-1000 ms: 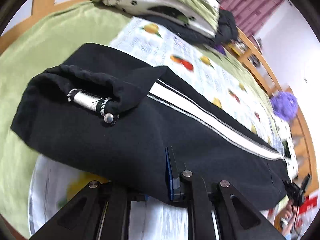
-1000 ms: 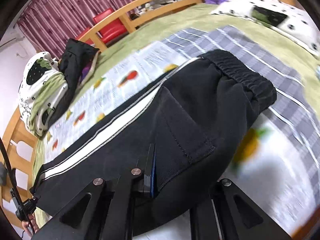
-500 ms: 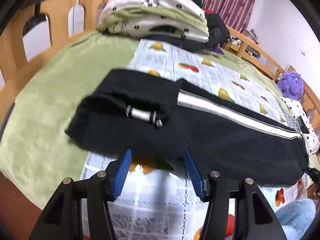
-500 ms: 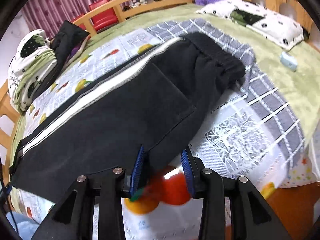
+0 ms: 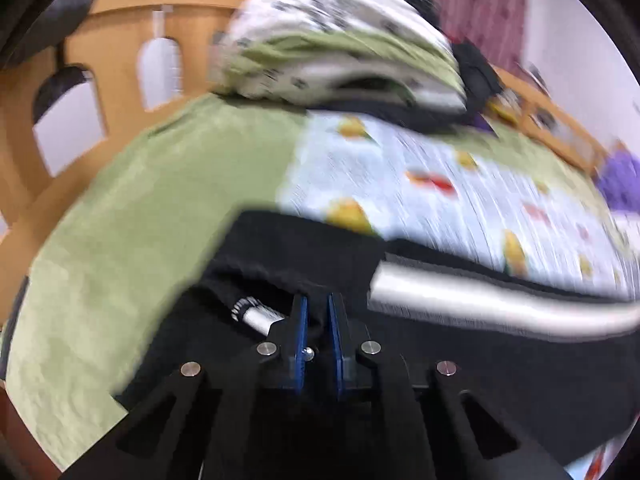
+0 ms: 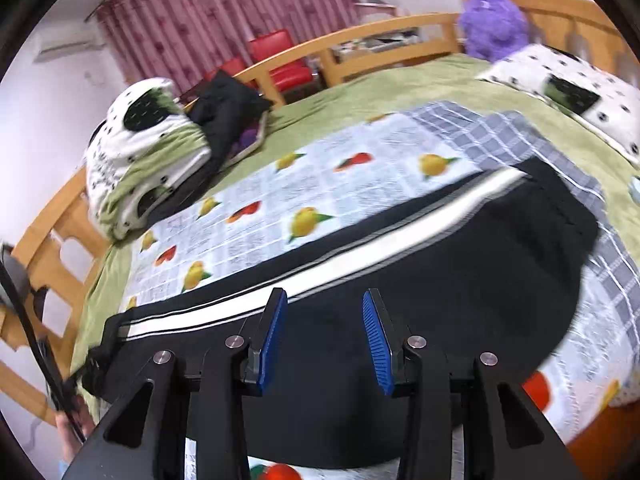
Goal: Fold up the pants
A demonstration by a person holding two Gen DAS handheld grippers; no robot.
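Note:
Black pants (image 6: 420,280) with a white side stripe (image 6: 360,256) lie folded lengthwise across the fruit-print sheet (image 6: 320,184). In the left wrist view the pants (image 5: 480,360) fill the lower frame, blurred. My left gripper (image 5: 316,312) is shut on the black cuff fabric beside a silver cuff trim (image 5: 256,314). My right gripper (image 6: 324,308) is open, hovering over the middle of the pants, with its blue pads (image 6: 374,336) clear of the cloth. The waistband (image 6: 568,204) lies at the right end.
A folded spotted quilt (image 6: 140,160) and a dark bag (image 6: 228,116) sit at the far left of the bed. A spotted pillow (image 6: 572,92) and a purple plush toy (image 6: 492,24) are at the right. A wooden bed rail (image 5: 120,68) rings the green blanket (image 5: 120,240).
My left gripper has moved forward onto the cuff end and closed on the fabric. My right gripper has opened wider and moved left toward the middle of the pants.

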